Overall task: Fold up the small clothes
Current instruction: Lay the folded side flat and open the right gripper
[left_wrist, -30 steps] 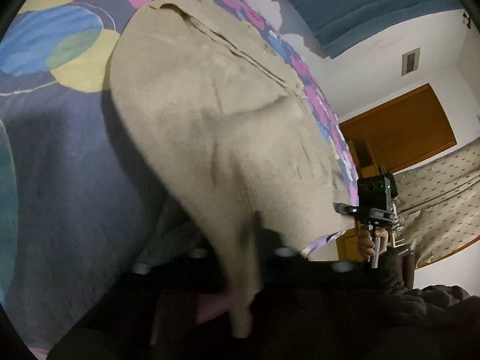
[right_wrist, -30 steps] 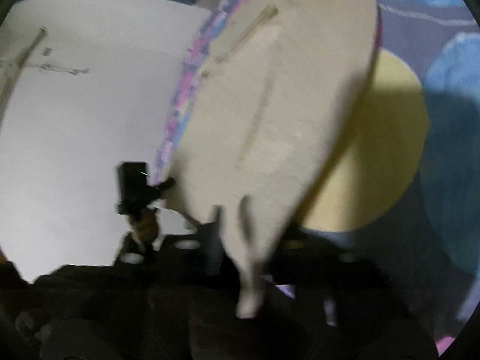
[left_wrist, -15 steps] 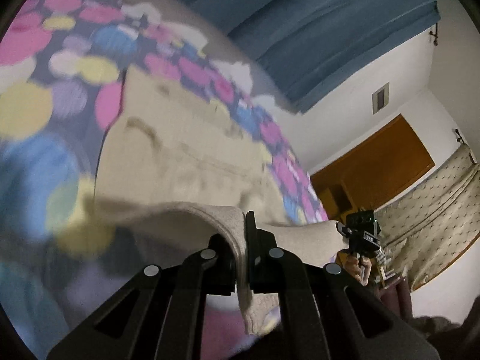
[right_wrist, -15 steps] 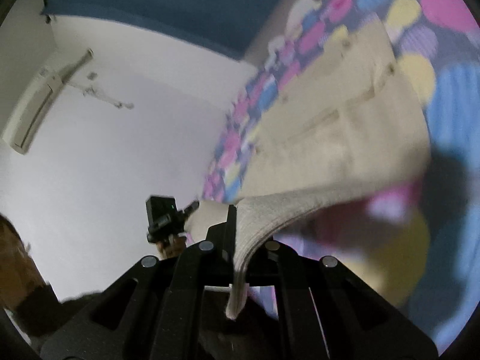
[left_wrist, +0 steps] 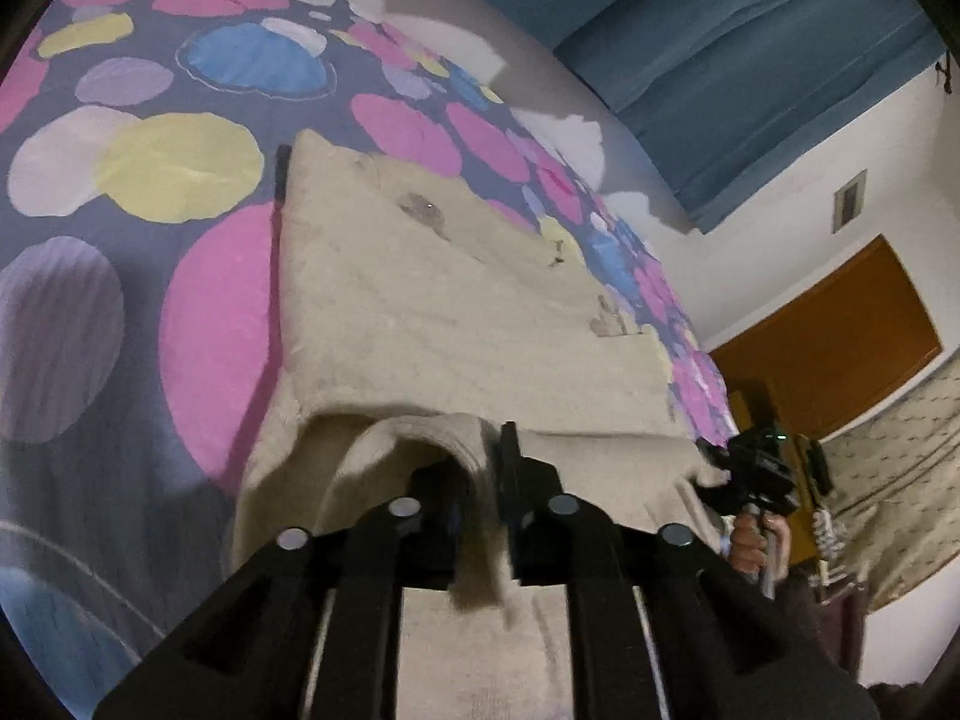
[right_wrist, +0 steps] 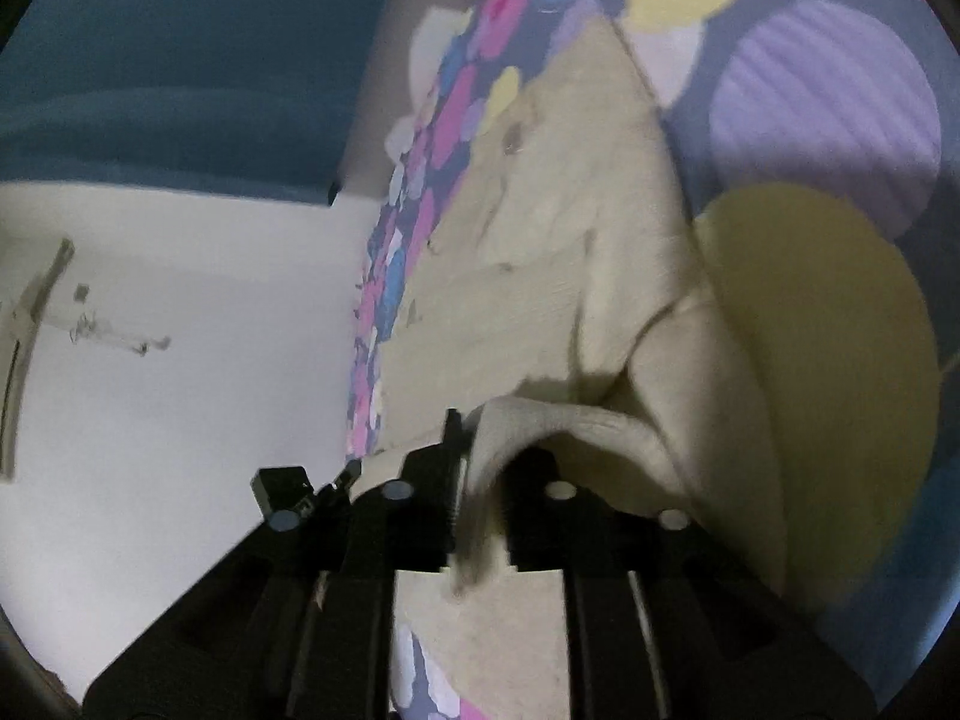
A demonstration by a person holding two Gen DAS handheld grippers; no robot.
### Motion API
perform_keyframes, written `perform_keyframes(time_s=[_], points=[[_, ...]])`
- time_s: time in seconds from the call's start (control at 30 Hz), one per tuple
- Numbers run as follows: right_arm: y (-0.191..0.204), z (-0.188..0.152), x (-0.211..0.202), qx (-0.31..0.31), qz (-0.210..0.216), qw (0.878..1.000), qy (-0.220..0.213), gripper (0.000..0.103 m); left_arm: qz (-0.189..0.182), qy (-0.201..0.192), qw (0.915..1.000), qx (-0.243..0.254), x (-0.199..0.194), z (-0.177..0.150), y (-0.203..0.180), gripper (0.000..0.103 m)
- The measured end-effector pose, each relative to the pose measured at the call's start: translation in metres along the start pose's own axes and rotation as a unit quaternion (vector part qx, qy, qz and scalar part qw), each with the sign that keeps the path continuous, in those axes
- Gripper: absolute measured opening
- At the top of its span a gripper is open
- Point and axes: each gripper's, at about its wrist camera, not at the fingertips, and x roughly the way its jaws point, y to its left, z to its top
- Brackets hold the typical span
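Beige knitted garment point(left_wrist: 456, 324) lies spread on a bed with a bedspread point(left_wrist: 180, 168) printed in pink, yellow, blue and purple circles. Its near edge is lifted and folded over toward the far part, and this raised hem passes between the fingers of both tools.

In the left wrist view the left tool point(left_wrist: 480, 498) is low in the middle, with the cloth hem bending over in an arch just in front of it and hanging down between the two black fingers. The jaws are opening, and the fabric is still between them; the right finger point(left_wrist: 510, 468) touches the cloth, while on the left side a small dark gap shows. Further to the right of this tool, at the other corner of the same edge, the right tool point(left_wrist: 708, 462) is seen, held by a hand point(left_wrist: 753, 540).

In the right wrist view the right tool point(right_wrist: 480, 480) is also low in the middle. Its jaws are opening too, with a blurred strip of the hem hanging down between them. To the left of it the left tool point(right_wrist: 345, 477) is small and dark at the garment's other corner.

Beyond the bed are a blue curtain point(left_wrist: 750, 72), a white wall point(right_wrist: 180, 330) and an orange-brown door point(left_wrist: 840, 330).
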Motion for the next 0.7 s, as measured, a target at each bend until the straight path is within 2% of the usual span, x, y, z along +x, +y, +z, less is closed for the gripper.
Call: perform_keyframes(time_s=[0.03, 0.07, 0.1, 0.13, 0.17, 0.33, 0.4, 0.57, 0.7], points=[[0.002, -0.001, -0.004, -0.003, 0.007, 1.0, -0.001, 0.028, -0.005, -0.003, 1.0, 0.001, -0.006, 0.0, 0.0, 0.041], [0.005, -0.003, -0.011, -0.011, 0.014, 1.0, -0.007, 0.039, -0.009, -0.012, 0.9999, 0.003, -0.014, 0.0, 0.001, 0.067], [0.007, -0.004, -0.016, -0.017, 0.018, 1.0, -0.015, 0.044, -0.012, -0.027, 0.9996, 0.006, -0.023, 0.0, 0.002, 0.077], [0.011, -0.004, -0.024, -0.027, 0.019, 0.999, -0.023, 0.051, -0.017, -0.043, 0.9989, 0.006, -0.034, -0.001, 0.005, 0.082], [0.013, -0.004, -0.026, -0.033, 0.018, 0.999, -0.025, 0.053, -0.02, -0.045, 0.9988, 0.0, -0.04, -0.001, 0.01, 0.082], [0.025, -0.001, -0.026, -0.072, -0.032, 0.997, -0.025, 0.056, 0.025, -0.029, 0.9986, -0.036, -0.039, 0.003, 0.029, 0.082], [0.028, 0.002, -0.022, -0.087, -0.049, 0.995, -0.019, 0.056, 0.022, -0.02, 0.9989, -0.037, -0.037, 0.005, 0.029, 0.082], [0.03, 0.014, -0.013, -0.109, -0.068, 0.992, -0.009, 0.056, 0.041, 0.015, 0.9982, 0.042, -0.021, 0.016, 0.006, 0.082], [0.027, 0.023, -0.008, -0.105, -0.071, 0.992, -0.007, 0.056, 0.035, 0.048, 0.9968, 0.053, -0.002, 0.025, 0.003, 0.082]])
